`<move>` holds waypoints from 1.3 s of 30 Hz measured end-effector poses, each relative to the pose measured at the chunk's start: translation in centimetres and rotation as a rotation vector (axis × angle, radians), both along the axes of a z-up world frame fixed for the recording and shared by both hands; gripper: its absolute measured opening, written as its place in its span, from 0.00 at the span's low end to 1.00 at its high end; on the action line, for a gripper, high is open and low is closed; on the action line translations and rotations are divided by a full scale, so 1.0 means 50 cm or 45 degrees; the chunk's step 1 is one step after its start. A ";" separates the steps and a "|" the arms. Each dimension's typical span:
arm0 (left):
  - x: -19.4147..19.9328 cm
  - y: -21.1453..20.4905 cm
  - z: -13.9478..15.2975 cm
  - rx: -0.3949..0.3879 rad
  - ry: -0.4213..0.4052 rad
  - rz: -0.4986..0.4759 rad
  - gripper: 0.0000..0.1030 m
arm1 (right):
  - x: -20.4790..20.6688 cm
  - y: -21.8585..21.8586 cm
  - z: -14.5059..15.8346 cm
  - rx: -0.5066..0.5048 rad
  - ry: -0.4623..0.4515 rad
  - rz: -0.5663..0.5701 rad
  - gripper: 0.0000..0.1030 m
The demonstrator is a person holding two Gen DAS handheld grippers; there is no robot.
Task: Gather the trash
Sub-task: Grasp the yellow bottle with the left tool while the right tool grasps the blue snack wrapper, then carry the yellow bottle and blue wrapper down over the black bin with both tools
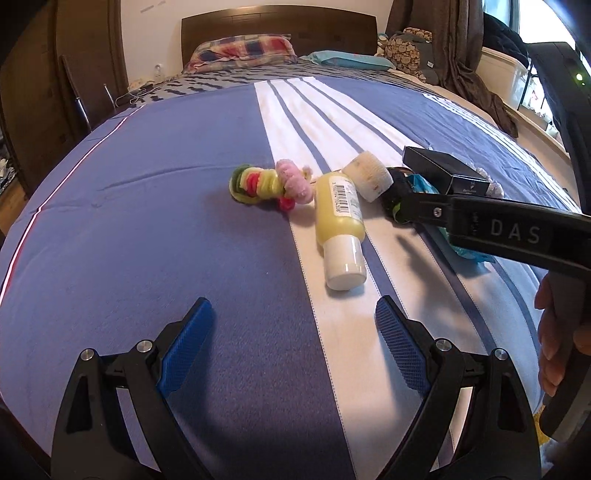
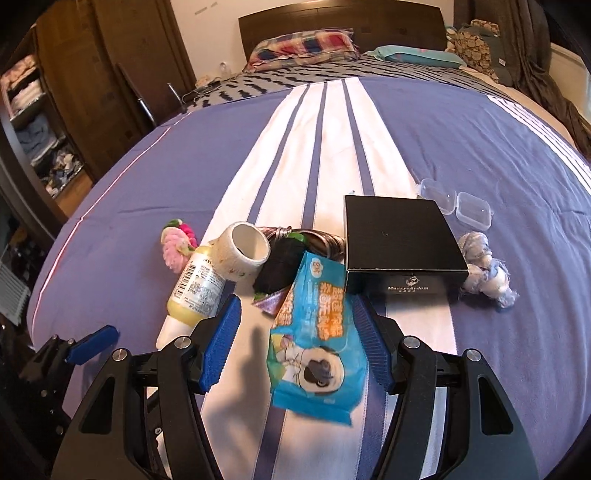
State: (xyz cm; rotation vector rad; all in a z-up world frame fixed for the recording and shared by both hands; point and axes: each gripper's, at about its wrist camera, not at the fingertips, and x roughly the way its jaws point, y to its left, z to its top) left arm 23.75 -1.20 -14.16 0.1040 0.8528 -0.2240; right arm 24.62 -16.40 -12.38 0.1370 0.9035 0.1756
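Note:
Trash lies in a cluster on the blue-and-white striped bedspread. A blue wet-wipes packet lies flat between the pads of my right gripper, which is open, with a gap on the left side. Behind the packet are a black box, a tape roll, a yellow bottle with a white cap and a black bundle. My left gripper is open over bare bedspread, short of the bottle. Colourful hair ties lie beyond it. The right gripper reaches in from the right.
Two small clear plastic tubs and a knotted blue-white rag lie right of the box. Pillows and a dark headboard are at the far end. A wardrobe with shelves stands left. A hand grips the right handle.

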 end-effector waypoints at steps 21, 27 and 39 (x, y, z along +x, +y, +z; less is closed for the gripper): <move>0.090 -0.047 -0.001 -0.051 0.024 -0.063 0.46 | 0.012 -0.041 -0.006 0.052 0.003 0.024 0.28; 0.087 -0.058 -0.001 -0.041 0.017 -0.091 0.29 | -0.010 -0.053 0.000 0.080 -0.024 0.040 0.17; 0.044 -0.060 0.009 -0.049 0.018 -0.122 0.28 | -0.031 -0.070 0.014 0.065 -0.053 0.051 0.06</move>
